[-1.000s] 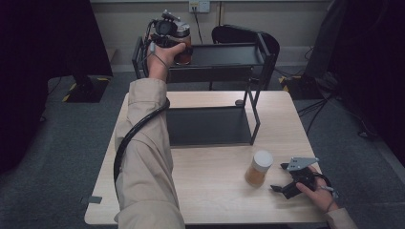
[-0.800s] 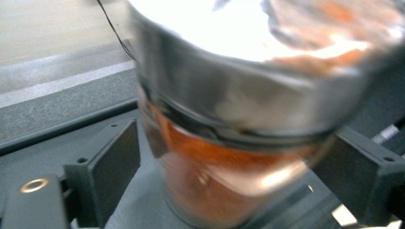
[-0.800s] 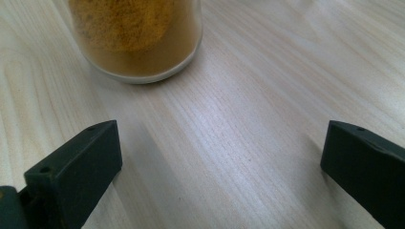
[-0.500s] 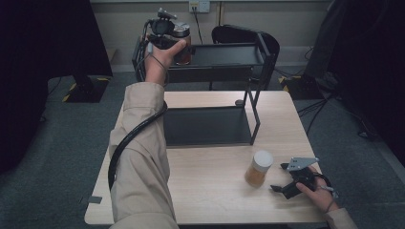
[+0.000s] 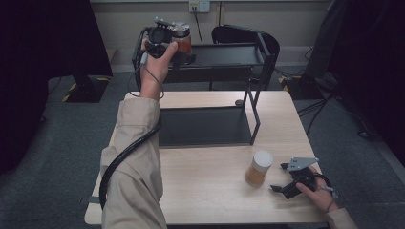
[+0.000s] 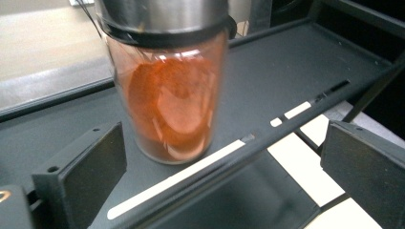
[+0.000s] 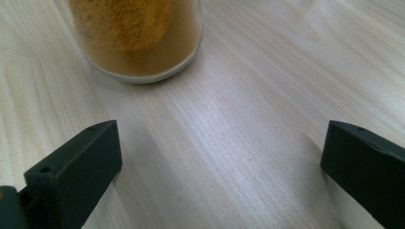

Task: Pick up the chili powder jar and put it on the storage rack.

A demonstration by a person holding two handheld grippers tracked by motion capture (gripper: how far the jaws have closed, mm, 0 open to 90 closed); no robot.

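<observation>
While your left gripper (image 5: 177, 47) hangs over the top shelf (image 5: 229, 53) at the far side, its jaws have just been opening and now stand wide. The red jar (image 6: 167, 90) sits upright on that shelf, just past the jaws, and nothing touches it. It has a shiny metal lid (image 6: 162, 16) and red powder inside.

Your right gripper (image 5: 285, 183) rests on the table (image 5: 210, 191) at the near right corner. Its jaws are wide too, with bare wood between them. The yellow jar (image 5: 258, 168) stands just left of it on the table, close but not touching. It has a white cap.

The table is light wood with fine lines in it. A black rack (image 5: 253, 105) stands on its far half, with a low dark shelf (image 5: 205, 126) on the table and the top shelf held up on thin posts. The top shelf is flat and dark grey, with a low rim and thin slots along its edge.

Grey carpet (image 5: 57, 129) covers the floor. A dark chair (image 5: 239, 34) stands behind the rack. A pale wall (image 5: 129, 19) with a socket (image 5: 199, 5) runs along the far side. A black cable (image 5: 124, 157) trails over your left sleeve (image 5: 131, 181).
</observation>
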